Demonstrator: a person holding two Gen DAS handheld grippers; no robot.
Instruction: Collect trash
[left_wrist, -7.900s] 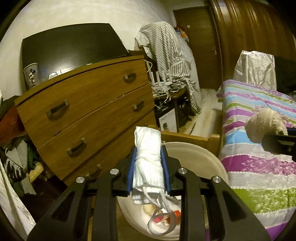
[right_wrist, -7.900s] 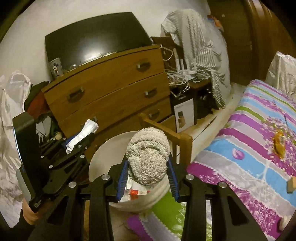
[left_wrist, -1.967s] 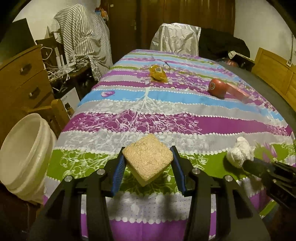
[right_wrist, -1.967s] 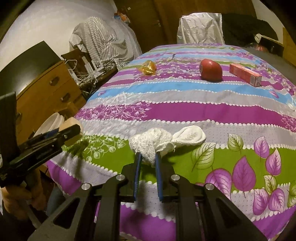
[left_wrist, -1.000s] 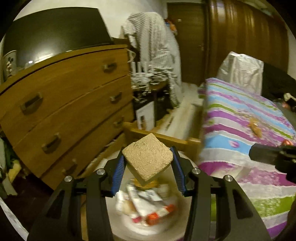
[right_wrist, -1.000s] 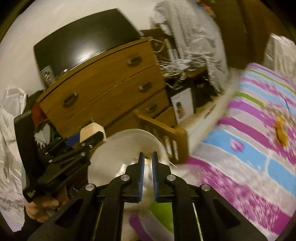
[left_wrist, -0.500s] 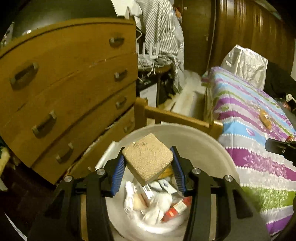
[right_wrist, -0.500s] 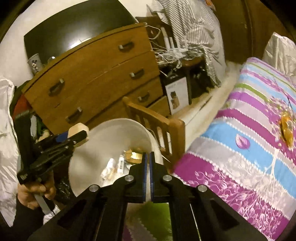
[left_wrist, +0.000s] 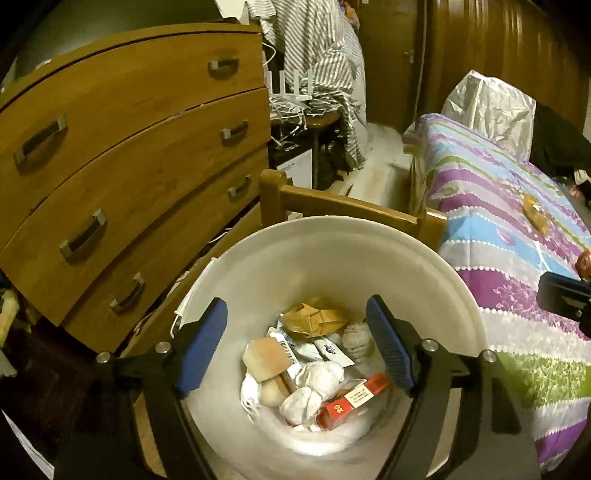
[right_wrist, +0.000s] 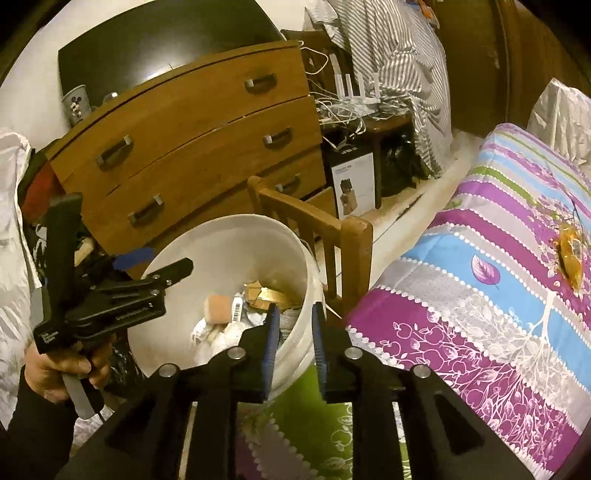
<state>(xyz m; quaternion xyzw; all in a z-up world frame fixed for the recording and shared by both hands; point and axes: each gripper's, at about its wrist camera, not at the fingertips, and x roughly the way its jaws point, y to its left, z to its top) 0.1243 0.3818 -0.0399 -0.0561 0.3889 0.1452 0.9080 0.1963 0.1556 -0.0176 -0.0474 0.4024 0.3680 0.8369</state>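
Note:
A white bucket (left_wrist: 436, 266) holds the trash: the tan sponge (left_wrist: 264, 358), white crumpled cloths (left_wrist: 321, 374), a red carton (left_wrist: 351, 400) and a brown wrapper (left_wrist: 314, 319). My left gripper (left_wrist: 297, 339) is wide open and empty right above the bucket. The bucket also shows in the right wrist view (right_wrist: 229, 236), with the sponge (right_wrist: 218, 308) inside and my left gripper (right_wrist: 162, 267) over its left rim. My right gripper (right_wrist: 293, 328) is partly open and empty at the bucket's right rim. An orange wrapper (right_wrist: 570, 256) lies on the striped bed (right_wrist: 480, 306).
A wooden dresser (left_wrist: 122, 155) stands left of the bucket. A wooden chair back (right_wrist: 321, 229) stands between the bucket and the bed. A small table with cables (right_wrist: 362, 110) and a striped garment (right_wrist: 406, 55) are farther back. A red round object (left_wrist: 583, 262) lies on the bed.
My left gripper has opened and dropped the sponge into the bucket. My right gripper has opened a little from fully shut.

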